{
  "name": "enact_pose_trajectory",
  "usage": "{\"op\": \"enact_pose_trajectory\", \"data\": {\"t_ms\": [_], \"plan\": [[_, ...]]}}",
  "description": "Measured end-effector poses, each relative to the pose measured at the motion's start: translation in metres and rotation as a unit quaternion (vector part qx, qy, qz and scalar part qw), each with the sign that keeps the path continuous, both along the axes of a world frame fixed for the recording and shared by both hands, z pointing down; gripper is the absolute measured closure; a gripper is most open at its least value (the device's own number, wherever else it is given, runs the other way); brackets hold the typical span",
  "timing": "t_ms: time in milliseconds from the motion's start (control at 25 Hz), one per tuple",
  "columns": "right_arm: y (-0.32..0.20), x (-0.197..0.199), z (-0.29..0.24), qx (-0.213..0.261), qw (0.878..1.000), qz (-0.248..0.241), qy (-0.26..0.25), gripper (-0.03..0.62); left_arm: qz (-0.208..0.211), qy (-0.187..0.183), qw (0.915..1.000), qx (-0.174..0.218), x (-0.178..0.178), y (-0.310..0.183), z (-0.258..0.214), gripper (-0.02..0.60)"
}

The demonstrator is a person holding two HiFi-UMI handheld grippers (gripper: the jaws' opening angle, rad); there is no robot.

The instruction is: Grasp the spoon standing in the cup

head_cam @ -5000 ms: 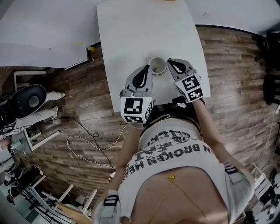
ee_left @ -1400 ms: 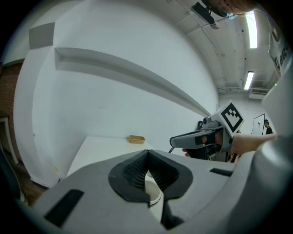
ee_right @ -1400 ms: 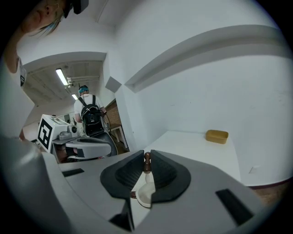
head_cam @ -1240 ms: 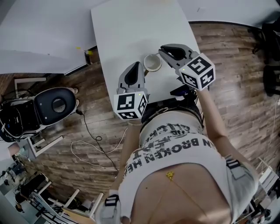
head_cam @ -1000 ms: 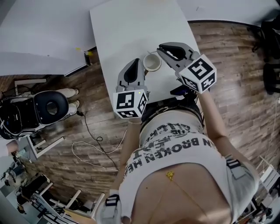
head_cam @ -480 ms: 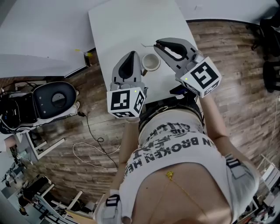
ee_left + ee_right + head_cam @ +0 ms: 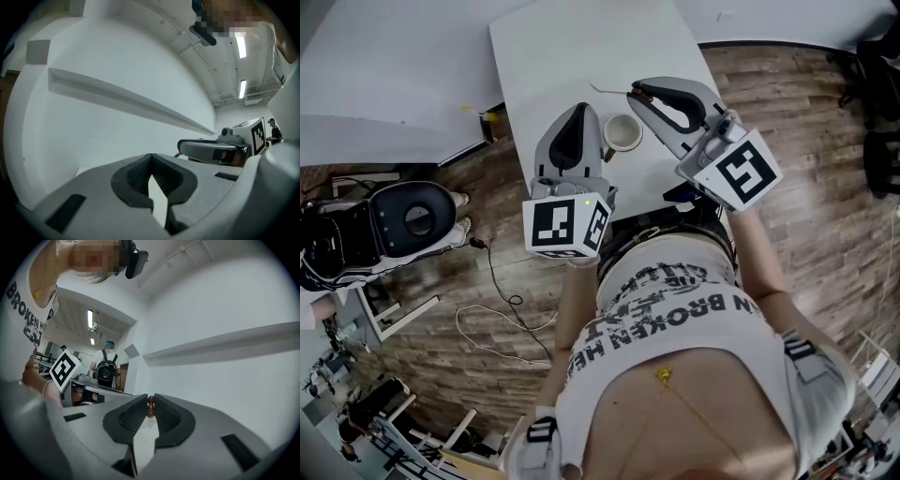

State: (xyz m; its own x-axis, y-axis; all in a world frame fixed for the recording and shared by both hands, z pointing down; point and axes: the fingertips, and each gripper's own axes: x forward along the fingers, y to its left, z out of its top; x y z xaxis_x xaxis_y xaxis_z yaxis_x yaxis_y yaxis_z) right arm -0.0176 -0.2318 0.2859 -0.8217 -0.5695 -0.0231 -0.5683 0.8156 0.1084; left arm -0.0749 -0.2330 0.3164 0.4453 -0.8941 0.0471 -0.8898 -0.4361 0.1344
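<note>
Looking down from the head view, we see the right gripper [image 7: 636, 91] clamped on the thin pale metal spoon [image 7: 607, 90]. The spoon pokes out leftward from the jaw tips over the white rectangular table [image 7: 581, 42], past the far rim of the small round cream cup [image 7: 622, 133] and not inside it. It shows only as a faint line there, and we cannot make out its bowl or how high it hangs above the tabletop.

In the right gripper view, the right gripper [image 7: 150, 402] has its dark ribbed pads pressed on either side of a brown knobbed end of the spoon [image 7: 150, 405]. The rest of the spoon is hidden behind the jaws.

The left gripper [image 7: 580, 112] sits just beside the cup on its left; whether it touches the cup we cannot tell. In the left gripper view, the left gripper [image 7: 151, 158] has its jaw tips together with nothing between them. The cup is out of that picture, hidden below the jaws. Both of the person's hands are covered by the grippers' marker cubes.
</note>
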Motion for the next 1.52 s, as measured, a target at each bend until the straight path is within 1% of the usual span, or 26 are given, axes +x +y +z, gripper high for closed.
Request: {"op": "enact_pose_trajectory", "data": {"t_ms": [400, 800, 1520], "plan": [[0.003, 0.001, -0.01, 0.009, 1.0, 0.001, -0.013, 0.549, 0.004, -0.002, 0.9999, 0.015, 0.004, 0.003, -0.014, 0.586], [0.001, 0.002, -0.01, 0.007, 1.0, 0.005, -0.009, 0.551, 0.002, -0.003, 0.9999, 0.015, 0.004, 0.003, -0.015, 0.586], [-0.006, -0.001, 0.003, -0.013, 1.0, 0.001, 0.003, 0.553, 0.0, -0.002, 1.0, 0.003, 0.001, -0.001, -0.004, 0.584]]}}
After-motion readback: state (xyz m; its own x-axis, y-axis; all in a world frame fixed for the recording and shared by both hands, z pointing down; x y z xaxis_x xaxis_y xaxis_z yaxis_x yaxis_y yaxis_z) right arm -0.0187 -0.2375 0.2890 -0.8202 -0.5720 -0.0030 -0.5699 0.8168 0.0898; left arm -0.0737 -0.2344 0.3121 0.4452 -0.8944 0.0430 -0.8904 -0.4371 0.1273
